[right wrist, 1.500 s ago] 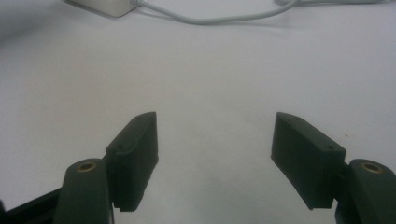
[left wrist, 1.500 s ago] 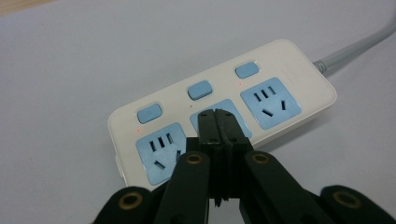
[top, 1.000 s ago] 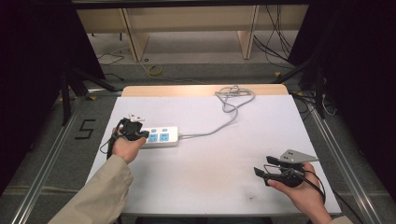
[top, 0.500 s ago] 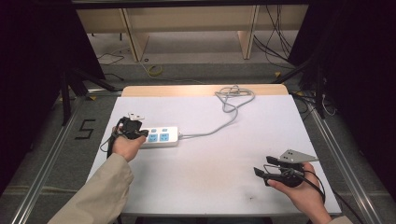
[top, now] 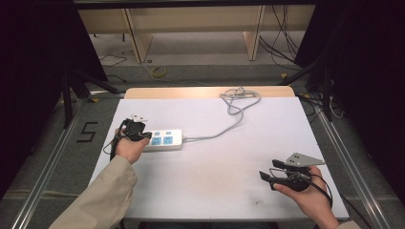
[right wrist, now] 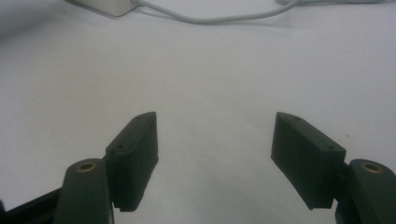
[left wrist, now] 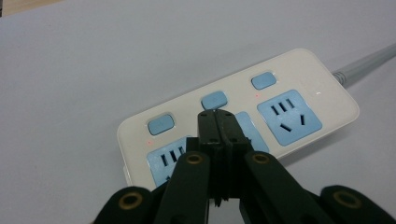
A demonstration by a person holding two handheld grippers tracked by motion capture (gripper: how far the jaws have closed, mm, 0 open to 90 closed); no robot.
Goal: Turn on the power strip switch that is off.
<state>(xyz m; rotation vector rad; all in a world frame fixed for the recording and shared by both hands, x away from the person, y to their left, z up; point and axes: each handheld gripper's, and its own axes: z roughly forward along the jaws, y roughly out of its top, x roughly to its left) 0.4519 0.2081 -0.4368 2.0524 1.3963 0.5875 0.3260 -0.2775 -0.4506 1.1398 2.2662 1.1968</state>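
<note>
Power strip (top: 165, 140) and cable (top: 224, 128) seemingly obstruct; table (top: 215, 181) elsewhere open.

The claw (left wrist: 218, 116) is seen pressed shut, its tips over the middle of a white power strip (left wrist: 322, 100). Blue buttons (left wrist: 214, 99) are seen just past the tips.

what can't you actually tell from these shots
- The middle socket of the white plastic power strip with blue sockets: left gripper view, covered by the shut left claw; whether the tips touch it can't be told.
- Where the strip's grey cable ends: high view, lost in a tangle at the table's far edge.
- The strip's near left end: high view, hidden under the person's left hand.
- Most of the strip: right gripper view, cut by the top edge above the open right claw.
</note>
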